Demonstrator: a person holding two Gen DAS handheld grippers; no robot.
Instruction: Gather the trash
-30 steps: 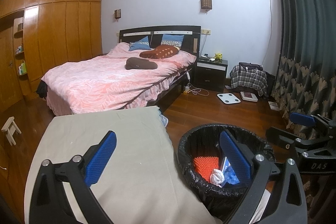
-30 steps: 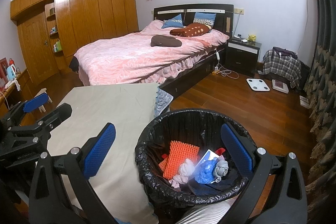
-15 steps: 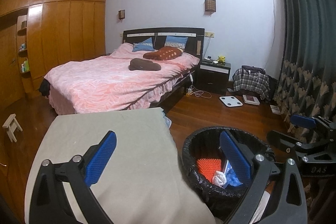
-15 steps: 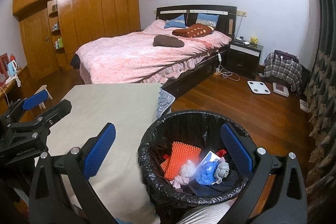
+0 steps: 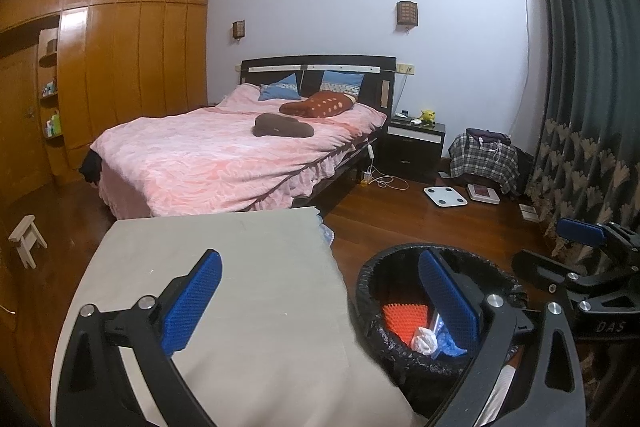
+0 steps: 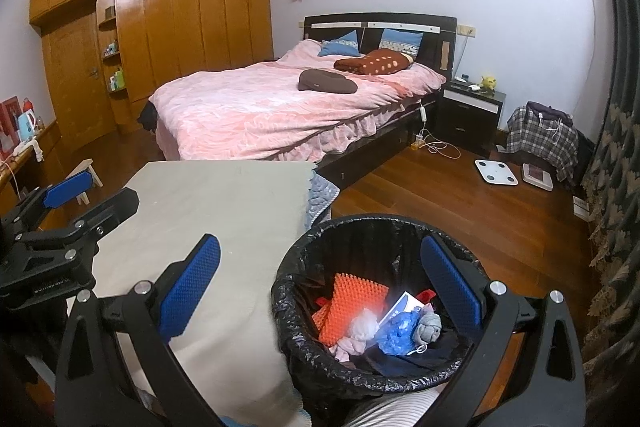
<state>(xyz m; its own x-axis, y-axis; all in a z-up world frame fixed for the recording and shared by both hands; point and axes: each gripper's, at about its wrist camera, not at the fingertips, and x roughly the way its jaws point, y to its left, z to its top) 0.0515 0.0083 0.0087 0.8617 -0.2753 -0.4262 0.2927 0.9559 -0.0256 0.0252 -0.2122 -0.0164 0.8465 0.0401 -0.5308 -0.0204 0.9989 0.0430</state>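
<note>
Both grippers, left and right, hang released above the apparently part-filled bin.

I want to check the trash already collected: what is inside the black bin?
Inside the black bin: an orange spiky mat, a white wad, a blue crumpled bag, a grey ball of cloth, a white-blue card. Anything beneath this pile is covered.
</note>
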